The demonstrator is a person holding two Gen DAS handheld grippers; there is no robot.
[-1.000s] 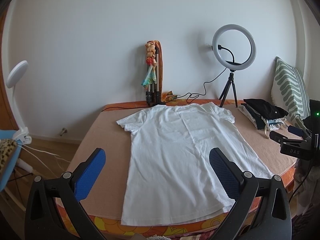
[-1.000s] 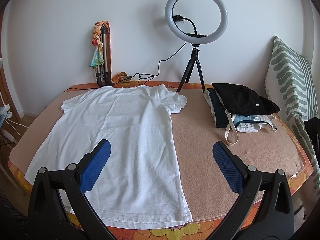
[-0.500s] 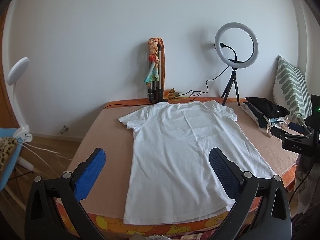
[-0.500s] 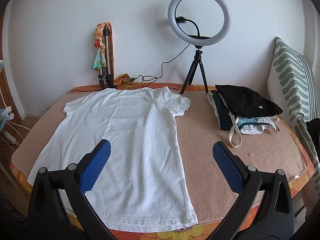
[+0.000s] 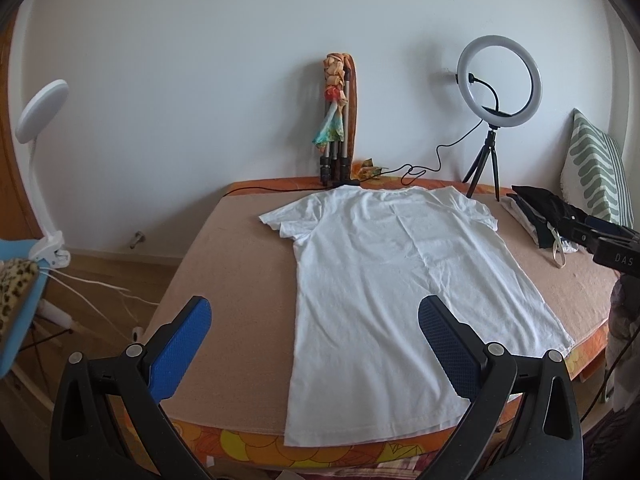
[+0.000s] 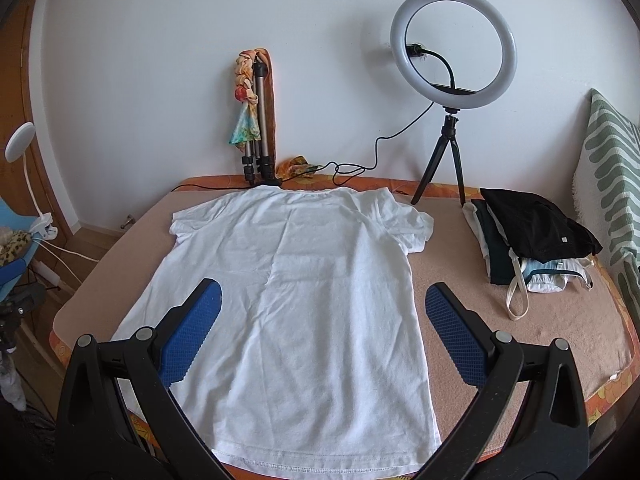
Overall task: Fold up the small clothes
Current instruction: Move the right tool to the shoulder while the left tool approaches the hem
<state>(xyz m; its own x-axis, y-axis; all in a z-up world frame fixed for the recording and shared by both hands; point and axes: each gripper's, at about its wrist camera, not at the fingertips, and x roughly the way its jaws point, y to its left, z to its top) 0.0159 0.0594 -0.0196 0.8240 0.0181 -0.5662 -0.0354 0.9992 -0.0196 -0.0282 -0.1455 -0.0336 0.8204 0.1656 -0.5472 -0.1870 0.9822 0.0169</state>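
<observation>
A white T-shirt (image 5: 392,280) lies flat on the tan bed cover (image 5: 240,256), neck toward the wall and hem at the near edge; it also shows in the right wrist view (image 6: 296,296). My left gripper (image 5: 314,316) is open and empty, held above the near edge at the shirt's left hem side. My right gripper (image 6: 322,304) is open and empty, above the shirt's lower right part. The right gripper's black body (image 5: 608,246) shows at the right edge of the left wrist view.
A pile of folded clothes (image 6: 532,240) with a black item on top sits at the right. A ring light on a tripod (image 6: 452,80) and a folded tripod (image 6: 256,128) stand by the wall. A striped pillow (image 6: 612,168) leans far right. A clip lamp (image 5: 40,128) stands left.
Both grippers have drawn back and up from the bed, so the shirt looks smaller and farther. Both stay open. The shirt has not moved.
</observation>
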